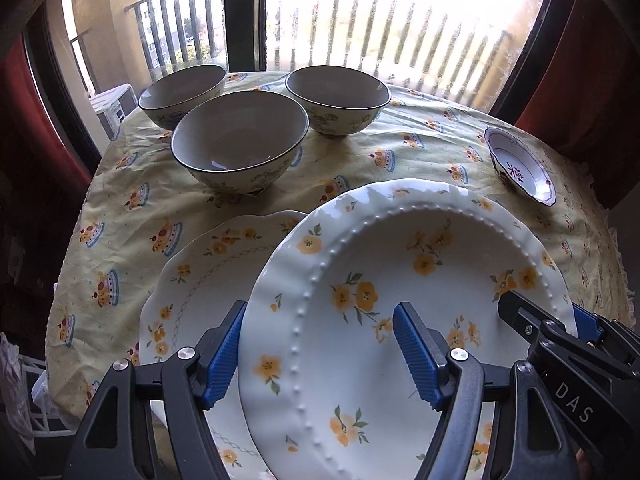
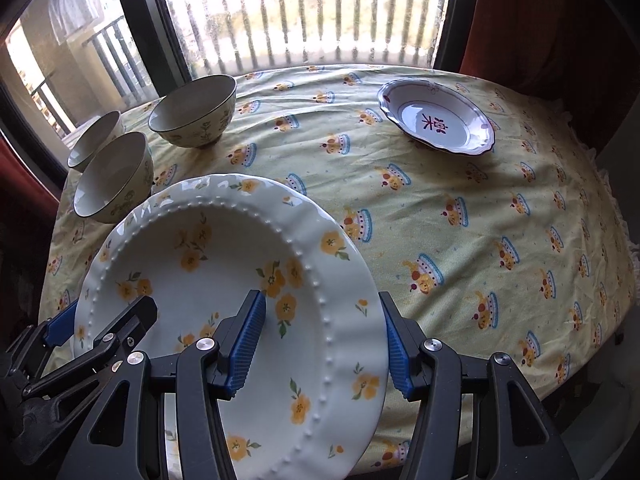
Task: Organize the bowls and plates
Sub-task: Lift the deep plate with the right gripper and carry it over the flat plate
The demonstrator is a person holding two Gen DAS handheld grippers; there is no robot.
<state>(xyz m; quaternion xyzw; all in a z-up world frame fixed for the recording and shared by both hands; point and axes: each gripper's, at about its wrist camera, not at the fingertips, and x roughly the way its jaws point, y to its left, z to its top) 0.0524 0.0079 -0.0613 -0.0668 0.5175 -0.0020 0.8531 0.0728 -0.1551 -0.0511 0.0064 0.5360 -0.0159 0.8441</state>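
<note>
Carrying flowered plate (image 1: 400, 280), clamped by left gripper (image 1: 320, 356) and right gripper (image 2: 324, 344), toward near-left plate (image 1: 208, 272); needs level lowering.

Home dining spot: clothed table (image 2: 460, 208), red curtains (image 1: 592, 92), balcony window (image 1: 360, 20).

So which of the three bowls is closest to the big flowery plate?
The front bowl. It sits nearest the lifted plate; the other two bowls stand behind it by the window.
</note>
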